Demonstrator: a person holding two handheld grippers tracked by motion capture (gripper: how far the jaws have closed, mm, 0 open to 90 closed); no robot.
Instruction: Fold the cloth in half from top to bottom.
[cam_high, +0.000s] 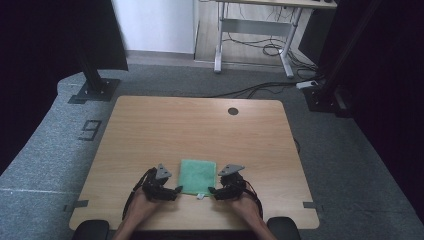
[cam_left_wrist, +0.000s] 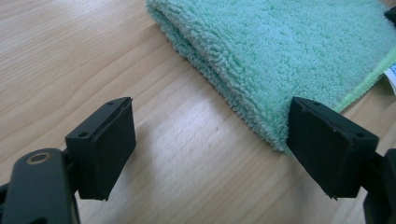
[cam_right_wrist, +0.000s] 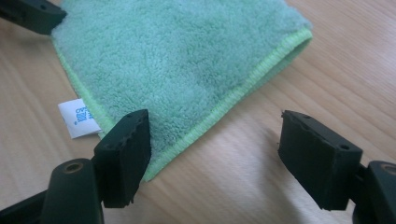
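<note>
So the table is a plain wood top, and the one thing in play on it is a green towel, folded into a small rectangle and lying flat right between the two grippers. It has a stitched lime hem and a little white tag poking out at the near corner.

Left gripper sits just left of the towel. In the left gripper view the towel's thick folded edge runs up past the inner jaw, which looks to be touching or nearly touching the near corner; hard to say which. Jaws stand wide apart with only bare wood between them, nothing gripped.

Right gripper is just right of the towel. In the right gripper view its inner jaw hangs over the hemmed corner, close by the tag, while the other jaw is out over bare table. Also spread apart, nothing pinched.

My read: this is the lining-up step, both grippers parked at the near corners before a grab, probably for another fold or an unfold. Next move needs each gripper to slide inward so a corner actually sits between the pads, tip down low enough to catch all the layers, then close. The left side is the thick fold, so it'll need a deeper bite
</note>
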